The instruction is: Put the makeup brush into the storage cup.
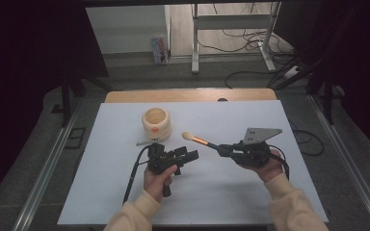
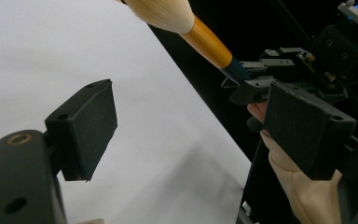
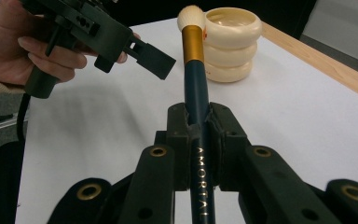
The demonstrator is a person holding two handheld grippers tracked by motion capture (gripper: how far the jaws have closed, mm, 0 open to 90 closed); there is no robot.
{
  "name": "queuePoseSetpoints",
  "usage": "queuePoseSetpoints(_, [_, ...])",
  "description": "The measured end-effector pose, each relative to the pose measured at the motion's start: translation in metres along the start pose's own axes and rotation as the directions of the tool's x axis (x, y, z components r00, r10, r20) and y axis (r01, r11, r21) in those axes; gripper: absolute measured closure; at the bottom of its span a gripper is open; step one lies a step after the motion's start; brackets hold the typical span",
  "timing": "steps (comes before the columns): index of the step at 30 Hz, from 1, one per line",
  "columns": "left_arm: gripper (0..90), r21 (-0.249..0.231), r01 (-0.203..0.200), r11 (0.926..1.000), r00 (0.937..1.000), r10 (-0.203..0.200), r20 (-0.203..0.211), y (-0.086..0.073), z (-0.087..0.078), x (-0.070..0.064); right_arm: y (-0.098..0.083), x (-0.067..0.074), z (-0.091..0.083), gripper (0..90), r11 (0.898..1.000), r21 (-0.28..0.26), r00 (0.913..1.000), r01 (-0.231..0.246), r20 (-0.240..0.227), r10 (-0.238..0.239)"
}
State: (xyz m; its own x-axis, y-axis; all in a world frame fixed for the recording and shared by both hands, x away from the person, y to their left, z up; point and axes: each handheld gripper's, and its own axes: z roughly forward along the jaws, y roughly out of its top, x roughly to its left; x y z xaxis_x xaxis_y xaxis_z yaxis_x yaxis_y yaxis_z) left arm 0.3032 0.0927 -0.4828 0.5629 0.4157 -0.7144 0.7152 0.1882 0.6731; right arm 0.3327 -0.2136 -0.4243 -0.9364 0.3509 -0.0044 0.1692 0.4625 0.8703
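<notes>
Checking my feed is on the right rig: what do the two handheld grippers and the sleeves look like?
Both are matte black: the left gripper has blocky rectangular pads and a black cable; the right gripper carries a grey three-cornered plate. Brass-coloured rivets mark its linkages. The sleeves are pale cream.

glossy brush handle (image 3: 196, 98), soft bristles, perhaps glazed ceramic pot (image 3: 228, 44), matt tabletop (image 1: 250, 192)

Sleeves (image 1: 289, 204): pale cream knit, ribbed cuffs.
Grippers: matte black, brass-ringed screw holes (nice gleam).
Right gripper (image 1: 223, 148): grey triangular plate on top.
Cable (image 1: 131, 179): black.
</notes>
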Motion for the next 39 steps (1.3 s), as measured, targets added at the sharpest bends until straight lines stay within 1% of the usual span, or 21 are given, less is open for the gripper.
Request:
queuePoseSetpoints(8, [22.6,-0.030,0.064,0.9975,0.9972,-0.063,0.041,0.003,0.007,0.005,-0.001,0.001,0.003,80.3,1.000,-0.003,0.9999,-0.002,0.012,0.002])
queuePoseSetpoints(10, [24.1,-0.041,0.081,0.9959,0.9959,-0.079,0.044,0.003,0.011,0.006,-0.001,0.002,0.004,80.3,1.000,-0.003,0.9999,0.003,0.012,-0.003])
queuePoseSetpoints(11, [24.7,-0.041,0.081,0.9959,0.9959,-0.079,0.044,0.003,0.011,0.006,-0.001,0.002,0.004,80.3,1.000,-0.003,0.9999,0.003,0.012,-0.003])
queuePoseSetpoints(12, [25.3,-0.053,0.096,0.9940,0.9945,-0.093,0.049,0.004,0.013,0.008,-0.002,0.002,0.005,80.3,1.000,-0.003,0.9999,0.003,0.012,-0.003])
queuePoseSetpoints(15, [27.5,-0.059,0.101,0.9931,0.9939,-0.098,0.051,0.005,0.016,0.008,-0.002,0.003,0.006,80.3,1.000,0.000,0.9999,0.003,0.015,-0.003])
queuePoseSetpoints(19, [29.5,-0.055,0.094,0.9940,0.9946,-0.091,0.049,0.006,0.021,0.007,-0.003,0.003,0.008,80.3,1.000,-0.001,0.9998,0.005,0.017,-0.005])
queuePoseSetpoints(21, [33.8,-0.060,0.092,0.9940,0.9950,-0.089,0.045,0.007,0.023,0.006,-0.003,0.004,0.009,80.3,1.000,-0.002,0.9998,0.004,0.019,-0.004])
queuePoseSetpoints(22, [33.8,-0.064,0.095,0.9934,0.9948,-0.092,0.042,0.007,0.023,0.006,-0.003,0.004,0.009,80.3,1.000,-0.002,0.9998,0.005,0.019,-0.005])
queuePoseSetpoints(27, [47.3,-0.080,0.115,0.9901,0.9927,-0.112,0.046,0.010,0.025,0.005,-0.005,0.008,0.015,80.3,1.000,-0.002,0.9995,0.020,0.026,-0.020])
queuePoseSetpoints(28, [52.3,-0.079,0.113,0.9904,0.9930,-0.110,0.042,0.011,0.025,0.005,-0.005,0.009,0.017,80.3,1.000,-0.003,0.9994,0.023,0.026,-0.023])
queuePoseSetpoints(29, [52.3,-0.079,0.118,0.9899,0.9926,-0.115,0.038,0.011,0.025,0.004,-0.005,0.009,0.017,80.3,1.000,-0.003,0.9994,0.023,0.026,-0.023])
queuePoseSetpoints(30, [57.7,-0.077,0.122,0.9895,0.9922,-0.120,0.035,0.012,0.025,0.005,-0.005,0.010,0.018,80.2,1.000,-0.005,0.9993,0.030,0.025,-0.029])
queuePoseSetpoints(31, [57.7,-0.071,0.131,0.9888,0.9912,-0.130,0.027,0.012,0.025,0.005,-0.005,0.010,0.018,80.2,1.000,-0.005,0.9993,0.030,0.025,-0.029])
queuePoseSetpoints(32, [60.9,-0.066,0.145,0.9872,0.9891,-0.143,0.035,0.012,0.025,0.006,-0.005,0.010,0.019,80.2,0.999,-0.001,0.9991,0.034,0.026,-0.034])
queuePoseSetpoints(33, [62.4,-0.066,0.145,0.9872,0.9891,-0.143,0.035,0.012,0.025,0.006,-0.005,0.010,0.019,80.2,0.999,-0.001,0.9991,0.034,0.026,-0.034])
queuePoseSetpoints(34, [64.1,-0.066,0.153,0.9860,0.9875,-0.150,0.047,0.013,0.025,0.006,-0.005,0.010,0.019,80.2,0.999,0.002,0.9990,0.035,0.027,-0.035])
queuePoseSetpoints(38, [70.1,-0.064,0.155,0.9859,0.9867,-0.151,0.060,0.014,0.025,0.005,-0.006,0.011,0.020,80.2,0.999,0.010,0.9987,0.042,0.029,-0.042])
queuePoseSetpoints(39, [70.1,-0.063,0.155,0.9858,0.9862,-0.151,0.067,0.014,0.025,0.004,-0.006,0.011,0.021,80.1,0.999,0.011,0.9986,0.044,0.030,-0.044])
